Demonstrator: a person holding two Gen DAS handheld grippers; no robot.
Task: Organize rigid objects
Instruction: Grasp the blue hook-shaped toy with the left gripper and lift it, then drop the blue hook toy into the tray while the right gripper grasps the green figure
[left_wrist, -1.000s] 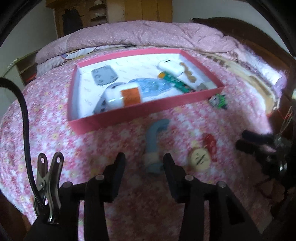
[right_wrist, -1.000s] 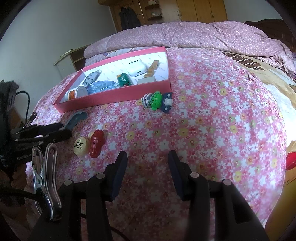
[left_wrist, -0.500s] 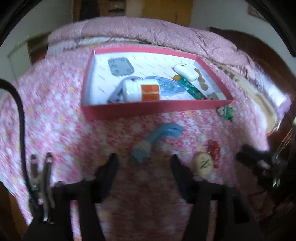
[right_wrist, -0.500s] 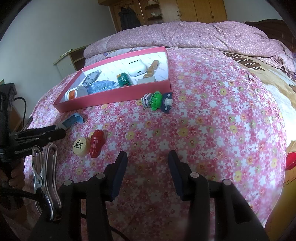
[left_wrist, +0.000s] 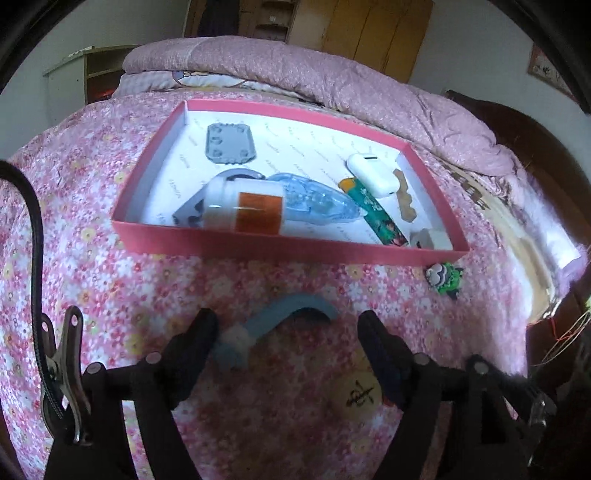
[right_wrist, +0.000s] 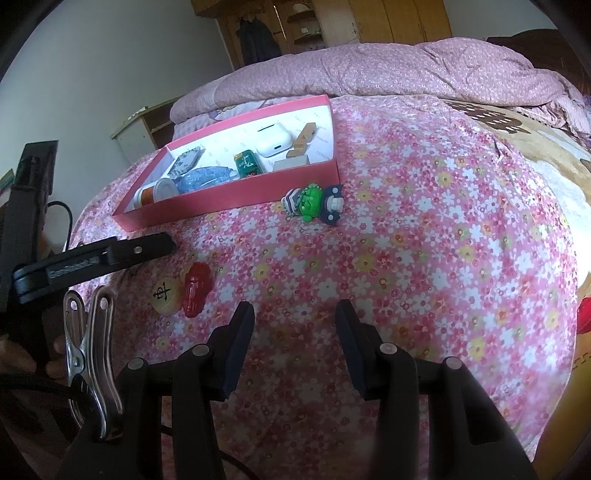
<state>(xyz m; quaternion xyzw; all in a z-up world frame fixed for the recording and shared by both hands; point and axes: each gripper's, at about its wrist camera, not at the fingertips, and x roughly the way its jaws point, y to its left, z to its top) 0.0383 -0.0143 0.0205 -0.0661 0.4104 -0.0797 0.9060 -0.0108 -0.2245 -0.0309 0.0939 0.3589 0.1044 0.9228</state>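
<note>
**Hook may slip the left grasp**

The blue hook (left_wrist: 284, 328) is lying on the bed (left_wrist: 92, 258) between the left gripper (left_wrist: 286, 334)'s fingers, which are spreading wider and not touching it. Closing off-centre risks skidding its curved end toward the token (left_wrist: 356, 393). The right gripper (right_wrist: 291, 343)'s fingers are idling apart, holding nothing.

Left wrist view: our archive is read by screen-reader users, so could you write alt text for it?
The left tongs are opening over a blue curved handle-like object lying between them on a pink floral bedspread. Beyond it sits a pink box holding a white bottle and other small items; a green toy lies beside its corner.
</note>
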